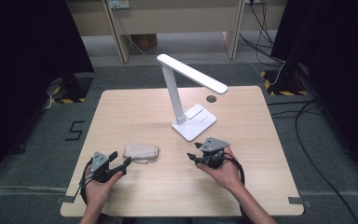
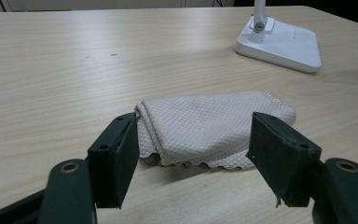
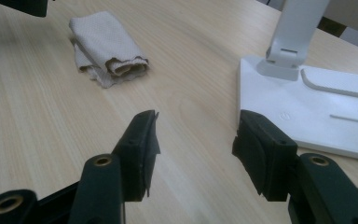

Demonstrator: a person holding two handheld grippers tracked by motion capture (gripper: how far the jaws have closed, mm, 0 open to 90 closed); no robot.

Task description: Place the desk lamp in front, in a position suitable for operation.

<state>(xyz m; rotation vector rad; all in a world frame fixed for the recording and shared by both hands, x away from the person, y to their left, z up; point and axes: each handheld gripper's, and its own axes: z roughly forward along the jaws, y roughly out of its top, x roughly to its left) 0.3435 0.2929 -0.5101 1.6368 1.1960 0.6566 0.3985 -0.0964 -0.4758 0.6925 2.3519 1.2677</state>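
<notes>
Hidden: in my right claw's view the white plastic desk lamp is cut off above its stem; the cloth's inner layers are tucked out of sight.
Cloth: folded beige waffle-weave cloth, scalloped edge, lying near-left on the pale wood-grain bench, just beyond my left claw.
Left claw: apart, the cloth's near edge between the jaws, unpinched.
Right claw: apart, nothing between the jaws, near the lamp's flat square base.

The tabletop is a light wood-grain rectangle standing on grey floor. A folded beige cloth lies on it near the left front. A white desk lamp stands on its square base right of centre, farther back; a small dark round spot sits beyond it.
</notes>
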